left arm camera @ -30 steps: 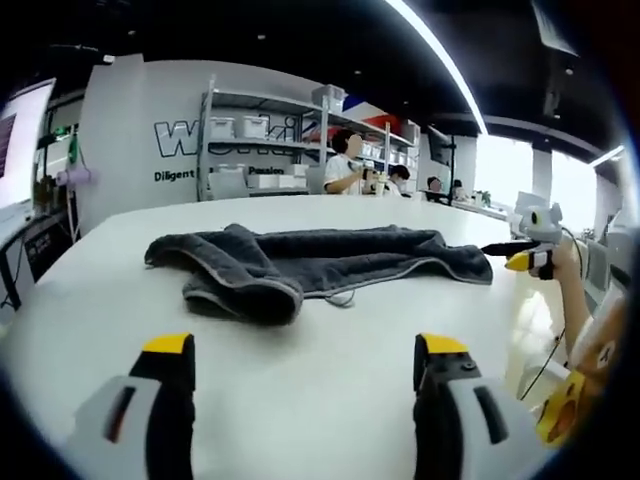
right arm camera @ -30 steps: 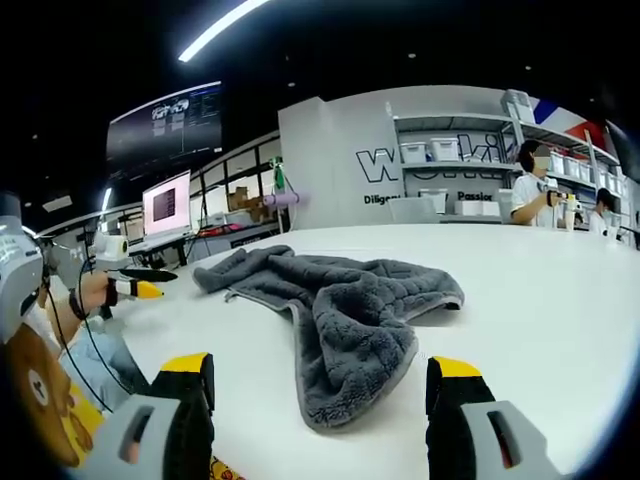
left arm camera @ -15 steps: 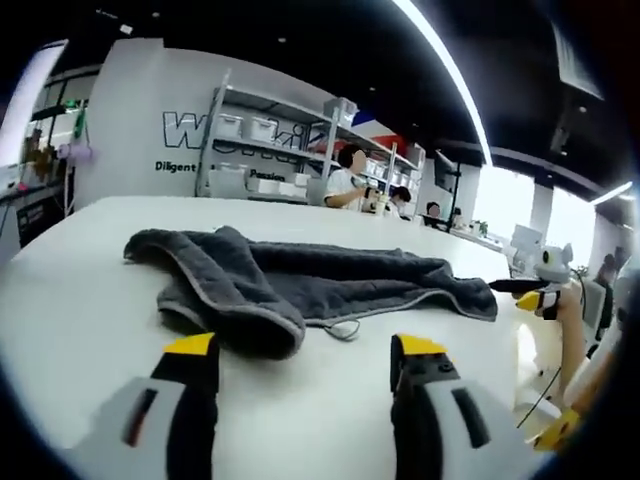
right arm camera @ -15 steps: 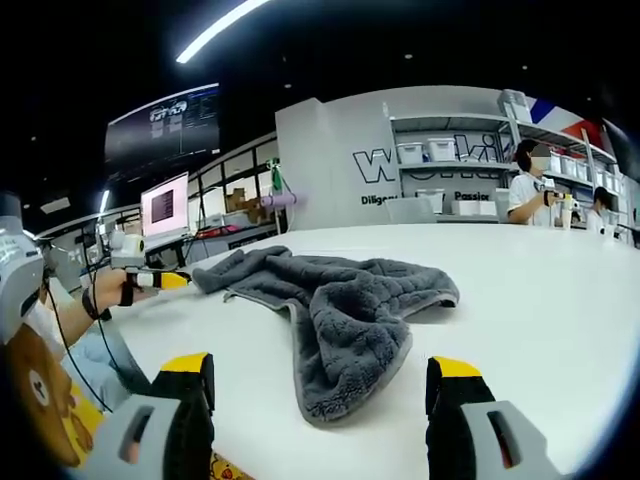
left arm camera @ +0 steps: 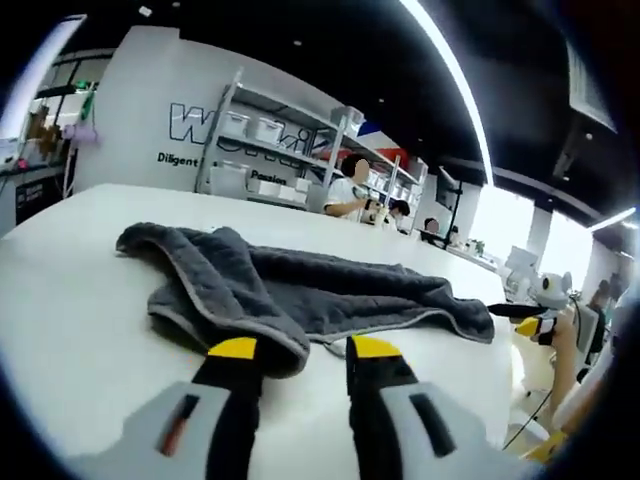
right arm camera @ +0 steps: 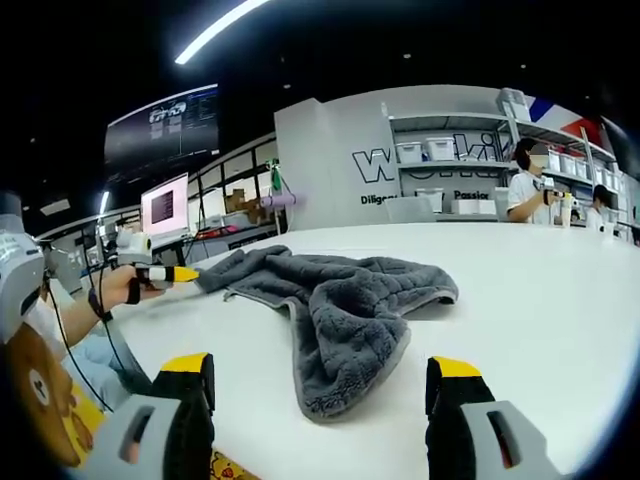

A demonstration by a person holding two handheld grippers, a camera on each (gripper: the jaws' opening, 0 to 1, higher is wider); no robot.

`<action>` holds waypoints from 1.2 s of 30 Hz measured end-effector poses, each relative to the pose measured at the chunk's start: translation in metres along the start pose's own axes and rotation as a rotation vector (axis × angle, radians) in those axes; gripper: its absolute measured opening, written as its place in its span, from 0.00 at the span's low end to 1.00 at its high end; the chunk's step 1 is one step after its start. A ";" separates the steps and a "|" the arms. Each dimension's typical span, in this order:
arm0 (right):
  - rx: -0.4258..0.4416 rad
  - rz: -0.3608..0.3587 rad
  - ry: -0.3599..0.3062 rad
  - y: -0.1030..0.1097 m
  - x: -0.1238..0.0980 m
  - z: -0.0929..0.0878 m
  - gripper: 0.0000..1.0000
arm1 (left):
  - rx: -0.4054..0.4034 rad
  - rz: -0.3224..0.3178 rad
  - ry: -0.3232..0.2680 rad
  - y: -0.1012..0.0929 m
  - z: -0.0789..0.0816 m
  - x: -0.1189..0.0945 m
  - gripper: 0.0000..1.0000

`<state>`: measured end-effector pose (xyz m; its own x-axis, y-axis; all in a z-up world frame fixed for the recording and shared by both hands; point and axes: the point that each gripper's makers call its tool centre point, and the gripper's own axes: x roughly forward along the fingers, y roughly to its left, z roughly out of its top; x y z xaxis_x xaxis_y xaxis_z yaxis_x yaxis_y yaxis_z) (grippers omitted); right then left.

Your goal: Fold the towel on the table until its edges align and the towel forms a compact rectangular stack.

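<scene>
Tabletop [left arm camera: 60,290]: towel [left arm camera: 300,295] touching left fingers [left arm camera: 235,352].

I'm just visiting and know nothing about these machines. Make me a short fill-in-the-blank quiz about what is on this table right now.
1. The crumpled towel lying on the table is dark ____ in colour.
2. The tips of the right gripper are coloured ____.
3. The jaws of the left gripper stand ____ together than those of the right gripper.
4. The tabletop is ____ in colour.

Missing words: grey; yellow; closer; white

Rumpled grey towel [left arm camera: 300,295] on white table [left arm camera: 70,300]
</scene>
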<state>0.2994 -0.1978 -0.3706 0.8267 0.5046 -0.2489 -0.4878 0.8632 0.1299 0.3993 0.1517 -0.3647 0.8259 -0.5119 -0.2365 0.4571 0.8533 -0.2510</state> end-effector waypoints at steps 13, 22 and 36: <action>0.013 -0.005 -0.005 -0.003 -0.003 -0.002 0.91 | 0.016 0.015 0.026 0.007 0.008 0.002 0.05; 0.022 -0.009 -0.012 -0.006 -0.006 -0.003 0.91 | 0.089 0.043 -0.065 0.013 0.069 -0.016 0.05; 0.031 -0.011 -0.025 -0.007 -0.010 -0.005 0.91 | 0.254 0.181 -0.128 0.050 0.152 -0.038 0.04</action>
<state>0.2933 -0.2090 -0.3735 0.8390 0.4947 -0.2268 -0.4698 0.8687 0.1569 0.4412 0.2287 -0.2260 0.9284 -0.3473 -0.1321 0.3540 0.9348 0.0301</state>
